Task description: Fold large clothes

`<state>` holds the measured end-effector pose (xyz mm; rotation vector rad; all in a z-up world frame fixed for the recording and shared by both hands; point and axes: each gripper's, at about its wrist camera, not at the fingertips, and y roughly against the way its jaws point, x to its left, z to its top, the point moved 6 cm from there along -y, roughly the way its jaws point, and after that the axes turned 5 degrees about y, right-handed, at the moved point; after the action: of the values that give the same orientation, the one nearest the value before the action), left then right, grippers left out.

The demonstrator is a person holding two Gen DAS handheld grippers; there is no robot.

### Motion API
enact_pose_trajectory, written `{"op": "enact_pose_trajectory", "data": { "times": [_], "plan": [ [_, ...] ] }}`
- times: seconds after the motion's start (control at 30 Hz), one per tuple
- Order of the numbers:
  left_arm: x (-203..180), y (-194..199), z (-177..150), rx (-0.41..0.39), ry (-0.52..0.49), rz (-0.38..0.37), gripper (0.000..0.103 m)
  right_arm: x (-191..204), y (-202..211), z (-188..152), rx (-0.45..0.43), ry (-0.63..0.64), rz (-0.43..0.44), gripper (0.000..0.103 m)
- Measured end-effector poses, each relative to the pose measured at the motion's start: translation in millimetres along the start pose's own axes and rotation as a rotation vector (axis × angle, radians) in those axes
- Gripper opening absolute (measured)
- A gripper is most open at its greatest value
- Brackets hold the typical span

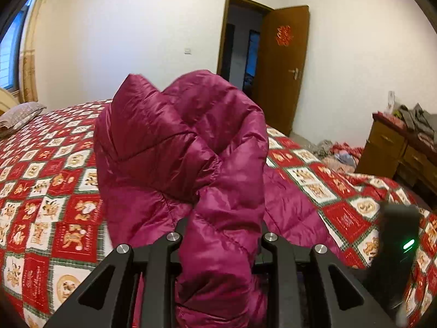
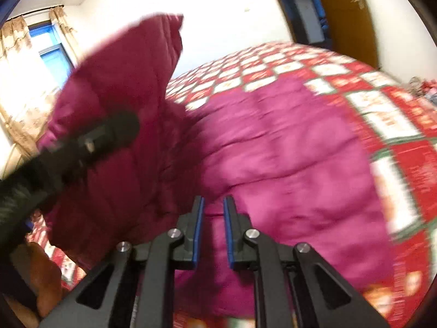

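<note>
The magenta quilted down jacket [image 1: 191, 142] lies partly on the bed [image 1: 54, 191], on its red-and-white patchwork bedspread. One bunched part of it is lifted clear of the bedspread, and the rest is spread flat toward 3 o'clock in the left wrist view.

The left hand-held gripper [image 1: 221, 235] is clamped on that lifted fold: the puffy fabric fills the gap between its two fingers and spills over them, so the pads themselves are hidden. In the right wrist view the same gripper shows as a dark, blurred shape at 9 o'clock, against the raised flap of the jacket.

The right hand-held gripper [image 2: 213, 207] hovers over the flat part of the jacket at 6 o'clock in its own view. Its blue-edged fingers [image 2: 198, 227] stand close together with only a narrow slot left, and nothing seems to be caught between them, though the picture is smeared by motion. From the left wrist view it appears as a dark body with a green light at 4 o'clock.

Further out, a pillow [image 1: 19, 117] sits at 9 o'clock, an open brown door [image 1: 284, 65] at 1 o'clock, and a wooden dresser [image 1: 390, 147] heaped with clothes at 3 o'clock.
</note>
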<state>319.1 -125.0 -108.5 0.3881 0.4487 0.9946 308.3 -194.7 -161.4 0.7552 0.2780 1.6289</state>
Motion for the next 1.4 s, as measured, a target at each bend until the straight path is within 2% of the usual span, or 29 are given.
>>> {"op": "enact_pose_trajectory", "data": {
  "times": [0.07, 0.17, 0.27, 0.37, 0.43, 0.5, 0.57, 0.67, 0.77, 0.83, 1.0, 1.03, 1.1, 1.2, 1.27, 1.3, 1.37, 1.4],
  "plan": [
    [-7.1, -6.9, -3.6, 0.02, -0.005, -0.008, 0.026, -18.7, 11.7, 0.2, -0.012, -0.011, -0.047, 0.017],
    [-21.0, -19.6, -12.5, 0.055, -0.027, -0.018, 0.026, -45.1, 19.9, -2.3, -0.011, -0.055, -0.072, 0.018],
    [-33.2, -33.8, -26.7, 0.101, -0.061, -0.019, 0.026, -63.3, 27.4, -0.8, -0.026, -0.112, -0.062, 0.019],
    [-44.3, -42.1, -39.3, 0.12, -0.101, -0.011, 0.026, -69.4, 31.8, 3.9, -0.033, -0.135, -0.034, 0.025],
    [-50.4, -45.4, -47.0, 0.125, -0.133, -0.007, 0.026, -71.9, 31.5, 9.4, -0.031, -0.157, -0.003, 0.039],
    [-55.4, -47.1, -54.5, 0.118, -0.178, 0.002, 0.026, -72.1, 31.8, 16.6, -0.048, -0.194, 0.038, 0.061],
    [-55.6, -46.3, -57.9, 0.107, -0.2, 0.006, 0.026, -71.8, 32.3, 25.1, -0.065, -0.213, 0.074, 0.064],
    [-54.7, -45.3, -59.3, 0.103, -0.202, -0.008, 0.026, -70.3, 17.8, 39.0, -0.032, -0.211, 0.134, 0.064],
    [-52.5, -43.8, -58.5, 0.103, -0.199, -0.021, 0.026, -64.1, -2.1, 49.9, 0.014, -0.151, 0.136, 0.064],
    [-51.0, -43.4, -58.0, 0.103, -0.197, -0.027, 0.026, -54.0, -10.8, 54.8, 0.042, -0.114, 0.167, 0.064],
    [-45.3, -41.7, -55.1, 0.104, -0.202, -0.04, 0.026, -40.7, -26.5, 52.9, 0.106, -0.047, 0.158, 0.064],
    [-44.4, -40.7, -54.2, 0.104, -0.204, -0.041, 0.029, -39.2, -30.0, 52.3, 0.116, -0.032, 0.153, 0.061],
    [-43.3, -36.9, -53.0, 0.112, -0.219, -0.05, 0.03, -36.0, -34.7, 52.1, 0.136, 0.016, 0.141, 0.031],
    [-38.0, -21.7, -46.8, 0.14, -0.217, -0.085, 0.03, -38.1, -37.4, 51.7, 0.151, 0.041, 0.132, 0.023],
    [-28.4, -1.7, -37.8, 0.143, -0.185, -0.145, 0.033, -42.5, -35.5, 49.9, 0.146, 0.027, 0.131, 0.022],
    [-22.5, 7.9, -34.5, 0.144, -0.178, -0.169, 0.036, -44.9, -35.4, 48.9, 0.145, 0.015, 0.132, 0.021],
    [-6.0, 27.0, -27.4, 0.13, -0.178, -0.178, 0.066, -51.3, -35.8, 47.9, 0.144, -0.009, 0.132, 0.02],
    [3.2, 35.7, -23.7, 0.115, -0.174, -0.179, 0.07, -56.1, -35.6, 46.4, 0.142, -0.028, 0.139, 0.02]
  ]
}}
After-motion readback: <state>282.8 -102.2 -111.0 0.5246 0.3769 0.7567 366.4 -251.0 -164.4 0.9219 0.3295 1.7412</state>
